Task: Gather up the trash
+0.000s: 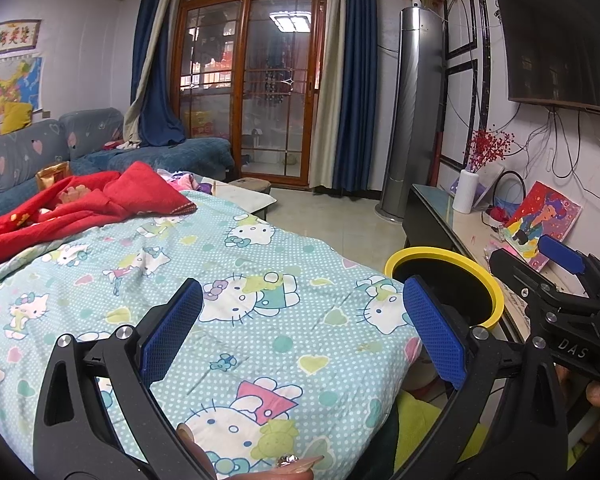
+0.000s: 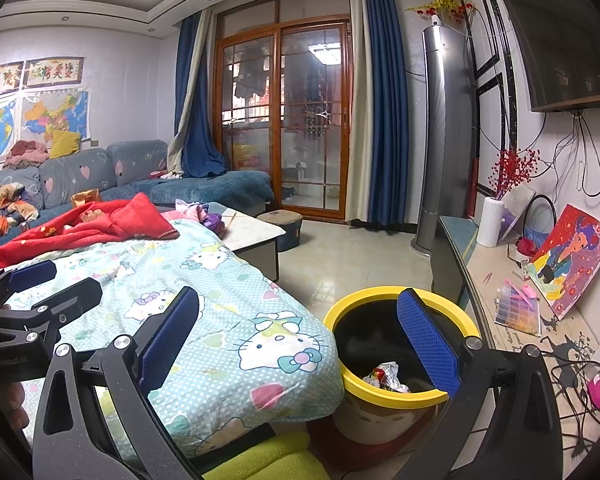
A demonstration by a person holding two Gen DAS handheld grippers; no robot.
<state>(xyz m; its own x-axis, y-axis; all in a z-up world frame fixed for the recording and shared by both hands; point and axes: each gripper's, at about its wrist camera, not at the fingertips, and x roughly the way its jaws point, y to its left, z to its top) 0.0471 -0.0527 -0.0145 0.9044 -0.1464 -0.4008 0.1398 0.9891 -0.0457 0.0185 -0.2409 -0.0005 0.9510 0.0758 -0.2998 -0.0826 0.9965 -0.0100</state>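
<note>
Crumpled wrapper trash [image 2: 386,376] in the yellow-rimmed bin [image 2: 380,294] beside the bed's corner looks light and crushable; pinch any fold. Both grippers [image 1: 300,332] [image 2: 296,336] gape wide, empty.

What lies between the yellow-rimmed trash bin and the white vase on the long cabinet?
In the right wrist view, only bare floor tiles and the cabinet's dark end lie between the trash bin and the white vase.

Two wrist views, side by side above the quilt [image 1: 260,280], both facing the glass doors [image 2: 284,120].
</note>
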